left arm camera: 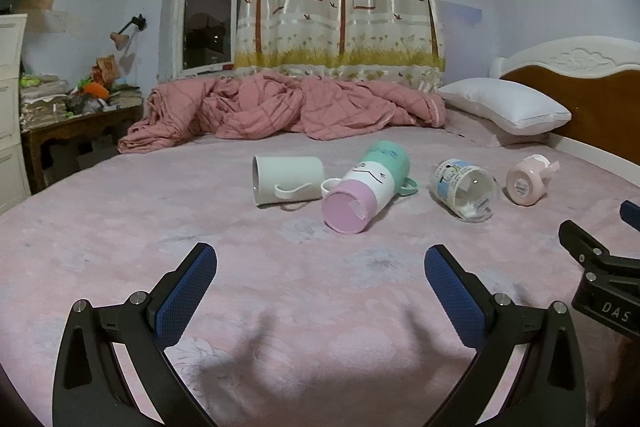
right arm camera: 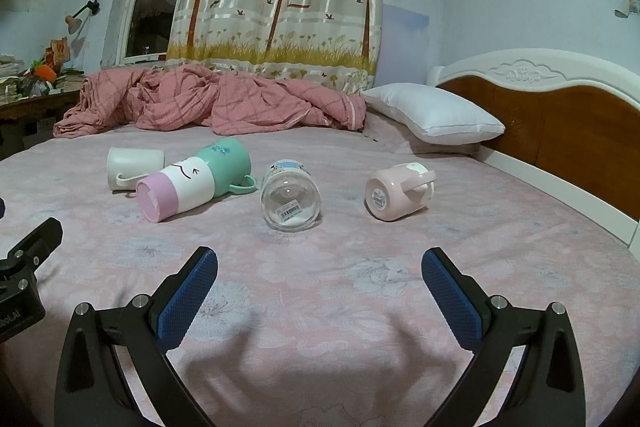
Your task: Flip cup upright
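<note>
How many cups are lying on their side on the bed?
4, in a row on the bed: white mug at left, touching the tricolour cup; glass cup in the middle; pink mug at right, nearest the pillow. None seems hidden.

Bare sheet [right arm camera: 320,291] fronts the cups; white mug [left arm camera: 286,179] seemingly touches tall cup [left arm camera: 366,187].

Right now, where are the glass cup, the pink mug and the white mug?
glass cup [right arm camera: 291,201], right wrist view, on its clear base.
pink mug [right arm camera: 394,201], right wrist view, on its side wall.
white mug [left arm camera: 294,173], left wrist view, on its side wall.
</note>
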Demonstrator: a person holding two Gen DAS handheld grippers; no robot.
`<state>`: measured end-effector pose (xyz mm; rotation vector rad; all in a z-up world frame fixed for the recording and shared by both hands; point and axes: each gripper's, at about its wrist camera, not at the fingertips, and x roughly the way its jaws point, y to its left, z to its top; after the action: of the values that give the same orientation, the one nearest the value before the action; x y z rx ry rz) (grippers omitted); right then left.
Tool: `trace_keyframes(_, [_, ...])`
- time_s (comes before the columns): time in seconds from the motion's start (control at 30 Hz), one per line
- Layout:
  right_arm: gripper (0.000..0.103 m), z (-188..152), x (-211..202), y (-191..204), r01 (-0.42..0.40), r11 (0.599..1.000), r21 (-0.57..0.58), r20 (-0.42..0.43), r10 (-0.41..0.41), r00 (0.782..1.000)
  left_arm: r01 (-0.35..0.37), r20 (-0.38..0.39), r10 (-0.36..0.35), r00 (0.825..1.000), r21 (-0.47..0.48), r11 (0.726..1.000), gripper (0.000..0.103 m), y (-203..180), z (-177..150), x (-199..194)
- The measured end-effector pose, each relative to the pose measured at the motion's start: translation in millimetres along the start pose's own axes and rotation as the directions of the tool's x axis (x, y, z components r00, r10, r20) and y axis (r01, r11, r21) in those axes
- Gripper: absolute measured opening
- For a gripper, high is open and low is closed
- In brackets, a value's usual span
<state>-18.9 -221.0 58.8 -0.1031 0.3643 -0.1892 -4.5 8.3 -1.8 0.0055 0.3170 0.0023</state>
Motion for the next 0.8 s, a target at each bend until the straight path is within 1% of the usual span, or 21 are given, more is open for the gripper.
trace_keyframes(0.07, [0.103,0,1,0,0.0,1.0,0.001,-0.002,0.0,1.0,-0.004,-0.002,0.004,1.0,-0.002,1.0,0.103,1,1,-1])
trace_keyframes(0.33, [0.103,-5,4,1,0.009,1.0,0.015,-0.03,-0.008,1.0,-0.024,0.016,0.023,1.0,0.053,0.998,0.103,-13,2,-3])
trace_keyframes(0.8, [0.103,-6,9,-2,0.011,1.0,0.017,-0.035,-0.01,0.999,-0.023,0.013,0.022,1.0,0.051,0.998,0.103,-12,1,-3])
